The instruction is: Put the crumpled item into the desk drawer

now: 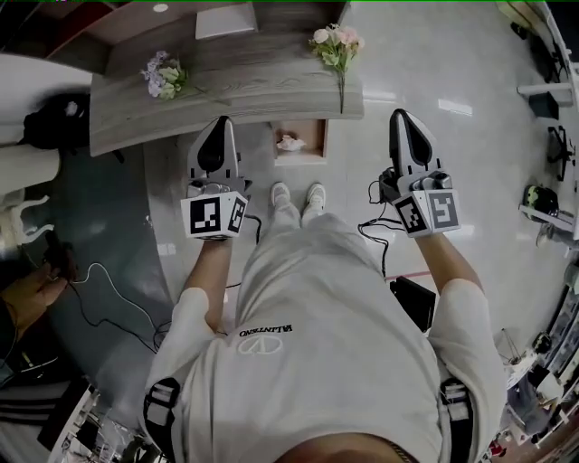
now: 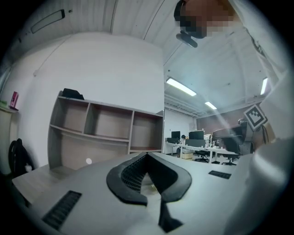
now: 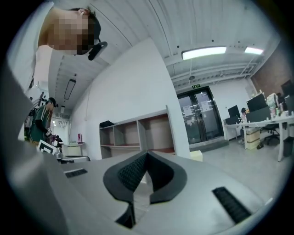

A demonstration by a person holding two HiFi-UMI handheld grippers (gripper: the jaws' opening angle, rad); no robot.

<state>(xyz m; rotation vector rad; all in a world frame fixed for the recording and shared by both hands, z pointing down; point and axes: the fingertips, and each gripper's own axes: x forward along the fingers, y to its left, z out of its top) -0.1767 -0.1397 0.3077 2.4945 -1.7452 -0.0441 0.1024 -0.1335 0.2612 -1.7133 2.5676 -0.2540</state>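
Observation:
A white crumpled item (image 1: 290,142) lies inside the open wooden drawer (image 1: 316,132), which sticks out from the front of the grey desk (image 1: 244,86). My left gripper (image 1: 221,122) (image 2: 147,154) hangs left of the drawer, off the desk's front edge. Its jaws are shut tip to tip and hold nothing. My right gripper (image 1: 400,116) (image 3: 147,153) is raised to the right of the drawer, over the floor. Its jaws also meet at the tip, with nothing between them. Both gripper views point up and away at the room, not at the drawer.
Two flower bunches (image 1: 164,77) (image 1: 336,43) and a flat light sheet (image 1: 226,20) lie on the desk. The person's shoes (image 1: 296,194) stand just before the drawer. A cable (image 1: 109,298) trails on the floor at left. An open shelf unit (image 2: 105,133) stands against the wall.

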